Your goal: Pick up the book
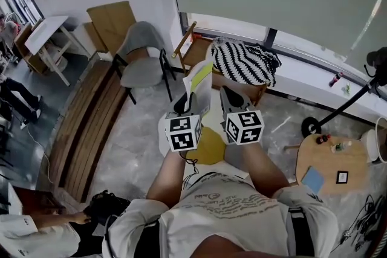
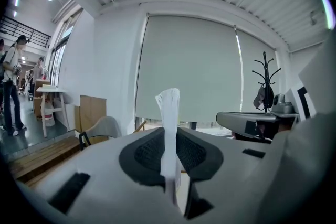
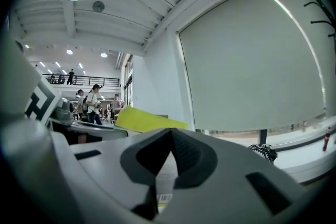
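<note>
The book (image 1: 201, 80), with a yellow and white cover, is held up in the air in front of me between both grippers. My left gripper (image 1: 184, 107) is shut on the book's white page edge (image 2: 169, 107), which stands upright between its dark pads (image 2: 148, 153). My right gripper (image 1: 230, 97) is on the book's other side. In the right gripper view its jaws (image 3: 169, 136) meet at the tip over a white cover with a barcode (image 3: 165, 181), and the yellow cover (image 3: 147, 119) sticks out to the left behind them.
Beyond the book, a black-and-white striped cloth (image 1: 245, 62) lies on a wooden chair. A grey chair (image 1: 140, 63) and a wooden bench (image 1: 91, 124) are on the left. A round wooden table (image 1: 329, 160) with small items is on the right. A yellow seat (image 1: 208, 147) is below my hands.
</note>
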Tool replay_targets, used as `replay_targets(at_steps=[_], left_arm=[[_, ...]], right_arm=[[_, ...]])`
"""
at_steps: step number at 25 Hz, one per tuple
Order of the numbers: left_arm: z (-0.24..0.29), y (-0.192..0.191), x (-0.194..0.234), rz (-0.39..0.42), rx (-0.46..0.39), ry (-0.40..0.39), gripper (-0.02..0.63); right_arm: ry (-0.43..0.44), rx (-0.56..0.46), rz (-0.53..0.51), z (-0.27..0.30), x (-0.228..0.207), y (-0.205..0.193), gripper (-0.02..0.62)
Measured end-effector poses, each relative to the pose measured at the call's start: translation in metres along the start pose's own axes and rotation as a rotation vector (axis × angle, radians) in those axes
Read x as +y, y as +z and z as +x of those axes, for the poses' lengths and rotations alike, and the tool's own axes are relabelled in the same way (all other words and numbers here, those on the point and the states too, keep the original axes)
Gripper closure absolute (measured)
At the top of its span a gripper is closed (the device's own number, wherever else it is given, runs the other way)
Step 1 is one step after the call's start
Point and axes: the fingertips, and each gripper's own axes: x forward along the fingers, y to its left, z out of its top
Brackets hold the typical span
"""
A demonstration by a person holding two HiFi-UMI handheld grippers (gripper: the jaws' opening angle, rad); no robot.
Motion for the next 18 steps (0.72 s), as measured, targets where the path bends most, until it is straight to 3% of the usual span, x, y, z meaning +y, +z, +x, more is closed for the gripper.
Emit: replay_targets(at_steps=[18], left_arm=[[-0.008,-0.005,-0.007,-0.012,0.022,-0.014,0.534]], right_arm=[[0.011,0.001,0.004,-0.009,0.004,0.001,0.569]])
